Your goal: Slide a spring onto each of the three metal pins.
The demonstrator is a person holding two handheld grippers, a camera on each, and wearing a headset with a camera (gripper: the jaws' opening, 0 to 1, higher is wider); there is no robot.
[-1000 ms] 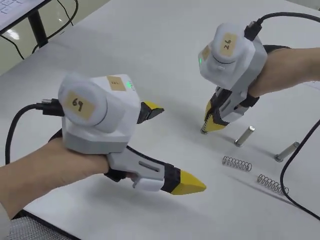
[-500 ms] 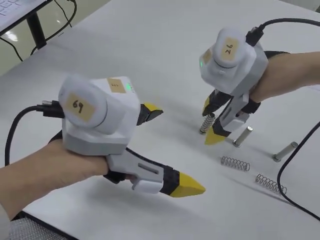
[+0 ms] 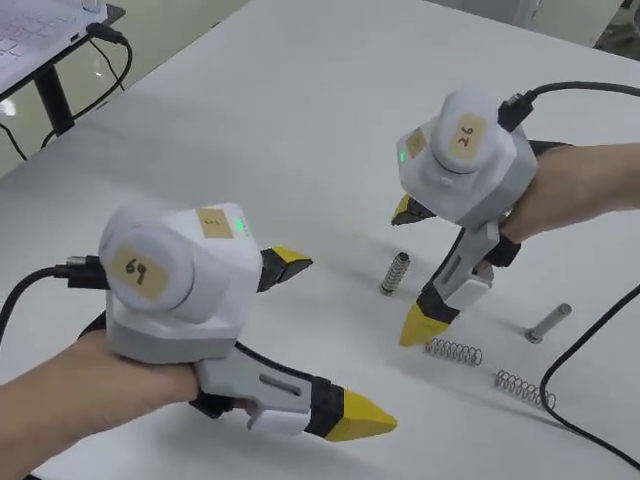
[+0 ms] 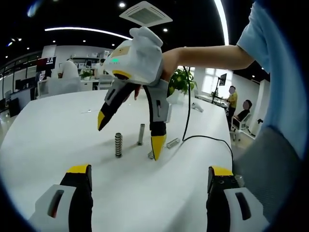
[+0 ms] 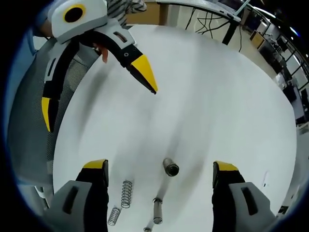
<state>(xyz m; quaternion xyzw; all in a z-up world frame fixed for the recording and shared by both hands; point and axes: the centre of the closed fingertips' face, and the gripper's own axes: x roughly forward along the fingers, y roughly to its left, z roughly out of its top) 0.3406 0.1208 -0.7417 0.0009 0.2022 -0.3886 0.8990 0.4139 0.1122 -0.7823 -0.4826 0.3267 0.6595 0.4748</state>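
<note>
a: entry one, springs. location?
b: near loose spring (image 3: 453, 350) and far loose spring (image 3: 520, 388), lying flat on the white worktop (image 3: 250, 120), near each other. fitted spring (image 3: 396, 272) already seated over an upright pin (image 5: 170, 167).

a: entry two, pins?
b: bare pin (image 3: 548, 322), on its side, apart from the loose springs. second bare pin not made out with certainty. by estimate, one of three done.

a: handling notes?
b: springs: thin wire coils, probably very light, compliant, apt to roll or flick away under a hard pinch. best taken across the coils near mid-length with a gentle squeeze, leaving one end free for threading. pins: stiff, smooth, round; likely to roll when lying and to topple when stood on end. best held low on the shaft, with the top left clear.

a: entry three, right hand-held gripper (image 3: 415, 268)?
b: jaws spread wide, nothing held. fitted spring standing between the two tips, with a gap on either side. lower yellow tip just beside the near loose spring; contact or not, cannot tell.

a: entry four, left hand-held gripper (image 3: 325, 340)?
b: jaws also spread wide, empty, touching nothing. hovering over bare worktop, well apart from springs and pins.
</note>
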